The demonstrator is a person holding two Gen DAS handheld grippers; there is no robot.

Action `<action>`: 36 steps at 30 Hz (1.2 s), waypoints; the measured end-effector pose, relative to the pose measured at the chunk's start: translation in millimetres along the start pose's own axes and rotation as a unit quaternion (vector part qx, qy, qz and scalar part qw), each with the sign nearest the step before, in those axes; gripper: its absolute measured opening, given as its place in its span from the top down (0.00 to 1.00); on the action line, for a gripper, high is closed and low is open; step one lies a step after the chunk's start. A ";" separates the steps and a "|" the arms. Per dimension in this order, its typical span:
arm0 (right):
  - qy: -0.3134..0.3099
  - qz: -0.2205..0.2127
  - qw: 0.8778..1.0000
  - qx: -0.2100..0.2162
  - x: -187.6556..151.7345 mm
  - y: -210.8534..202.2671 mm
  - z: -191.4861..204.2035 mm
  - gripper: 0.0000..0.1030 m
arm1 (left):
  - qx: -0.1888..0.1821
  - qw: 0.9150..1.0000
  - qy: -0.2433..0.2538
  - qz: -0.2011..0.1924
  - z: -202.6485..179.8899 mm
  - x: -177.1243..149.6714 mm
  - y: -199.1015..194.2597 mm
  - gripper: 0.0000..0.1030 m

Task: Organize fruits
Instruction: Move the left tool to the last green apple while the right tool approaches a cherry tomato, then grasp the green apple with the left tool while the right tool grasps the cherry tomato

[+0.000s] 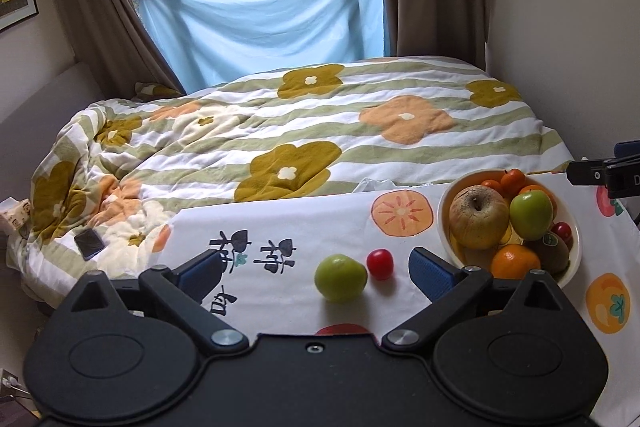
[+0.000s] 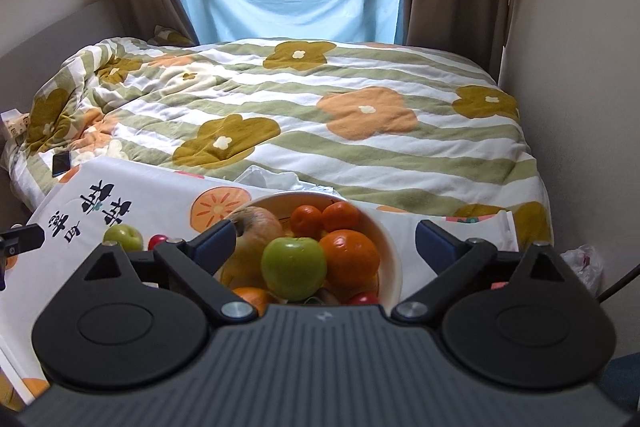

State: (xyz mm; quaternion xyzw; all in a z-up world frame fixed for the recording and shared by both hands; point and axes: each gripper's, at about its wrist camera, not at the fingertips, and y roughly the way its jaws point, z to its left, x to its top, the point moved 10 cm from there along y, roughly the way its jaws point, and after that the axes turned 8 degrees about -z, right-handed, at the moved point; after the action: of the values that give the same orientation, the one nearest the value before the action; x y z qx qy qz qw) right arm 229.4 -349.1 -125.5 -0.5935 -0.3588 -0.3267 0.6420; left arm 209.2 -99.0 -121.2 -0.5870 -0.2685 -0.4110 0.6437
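Note:
A small green fruit (image 1: 340,278) and a red cherry tomato (image 1: 380,263) lie on the white printed tablecloth (image 1: 304,219), between the fingers of my open, empty left gripper (image 1: 320,267). A cream bowl (image 1: 442,223) to their right holds a brownish apple (image 1: 478,217), a green apple (image 1: 531,214), oranges, a kiwi and small red fruits. My right gripper (image 2: 326,241) is open and empty above the bowl (image 2: 394,259), with the green apple (image 2: 294,268) and an orange (image 2: 349,258) between its fingers. The loose green fruit (image 2: 123,237) shows at its left.
A bed with a floral striped quilt (image 1: 320,131) lies behind the table. A dark phone (image 1: 89,243) rests on the quilt at left. A white plastic bag (image 2: 582,263) sits right of the table. The wall stands close on the right.

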 end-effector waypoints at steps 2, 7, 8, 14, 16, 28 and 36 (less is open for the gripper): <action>0.000 0.001 1.000 0.008 -3.5 -6.4 17.1 0.00 | -0.002 1.000 0.003 -0.004 11.0 -4.6 -5.3 0.02; 0.016 0.007 1.000 0.017 -14.6 -13.2 59.0 0.00 | -0.027 0.999 0.034 -0.004 32.6 -15.4 -5.0 0.02; 0.022 0.009 1.000 0.018 -17.5 -13.2 66.7 0.00 | -0.036 0.998 0.042 -0.004 34.3 -17.2 -3.0 0.02; 0.074 0.020 0.997 0.014 -36.3 -4.0 100.3 0.00 | -0.107 0.989 0.105 -0.007 32.1 -27.4 21.9 0.02; 0.090 0.026 0.996 0.011 -43.9 1.9 108.6 0.00 | -0.131 0.983 0.128 -0.008 29.5 -32.0 35.5 0.03; 0.208 0.055 0.976 -0.037 -83.2 54.9 124.8 0.05 | -0.245 0.947 0.205 0.025 -7.4 -65.5 120.4 0.17; 0.264 0.067 0.961 -0.059 -98.1 78.3 124.3 0.14 | -0.271 0.936 0.223 0.028 -23.3 -72.3 144.3 0.25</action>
State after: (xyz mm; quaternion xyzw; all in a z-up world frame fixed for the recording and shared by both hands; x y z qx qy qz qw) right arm 234.7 -219.4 -245.4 -0.5458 -0.1166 -0.4485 0.6981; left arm 290.4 -110.2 -262.2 -0.6399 0.0197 -0.5703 0.5147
